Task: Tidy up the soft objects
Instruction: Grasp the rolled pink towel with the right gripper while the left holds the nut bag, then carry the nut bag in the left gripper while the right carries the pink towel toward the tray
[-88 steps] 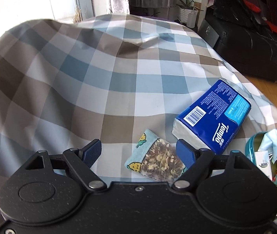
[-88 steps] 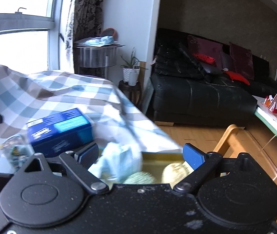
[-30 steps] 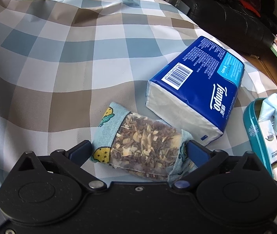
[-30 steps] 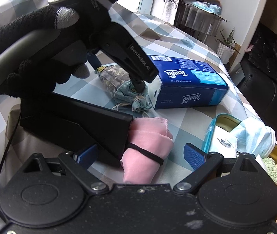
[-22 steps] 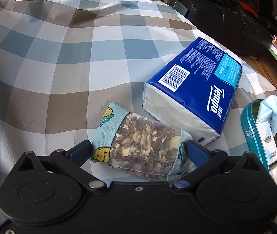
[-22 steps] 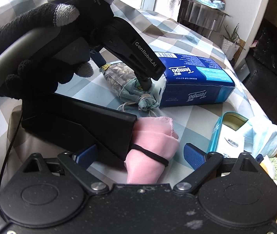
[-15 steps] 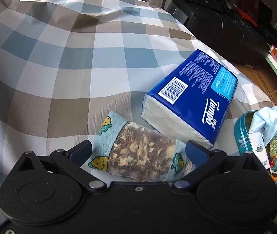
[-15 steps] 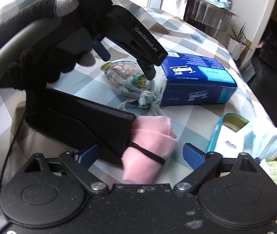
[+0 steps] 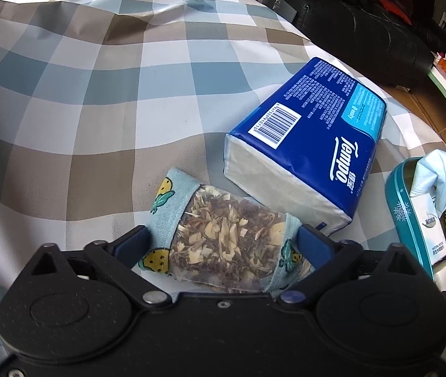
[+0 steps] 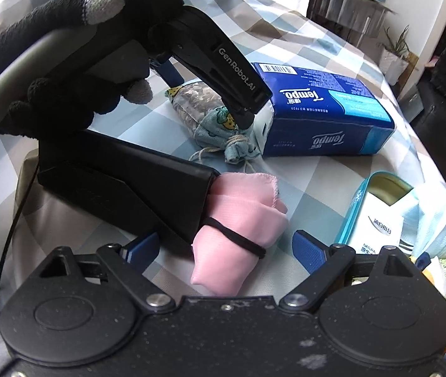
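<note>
A herb sachet [image 9: 226, 235] with clear middle and light-blue printed ends lies on the checked cloth. My left gripper [image 9: 223, 238] is closing round it, its blue pads [image 9: 134, 242] touching both ends. In the right wrist view one of its fingers [image 10: 241, 94] rests against the sachet's [image 10: 197, 100] tied end. A pink cloth roll [image 10: 238, 216] bound with a black band lies between the jaws of my right gripper [image 10: 226, 248]. Those jaws are closing, with gaps left on both sides of the roll.
A blue tissue pack [image 9: 311, 138] lies just beyond the sachet. At the right stands a teal tin [image 9: 402, 207] holding a pale-blue face mask [image 9: 439, 169] and other soft items. A black-gloved hand [image 10: 50, 72] holds the left gripper, whose body overlaps the pink roll's left side.
The left gripper came down around the sachet and its jaws narrowed onto both ends. The right gripper swung from the tin to over the pink roll and its jaws narrowed slightly.
</note>
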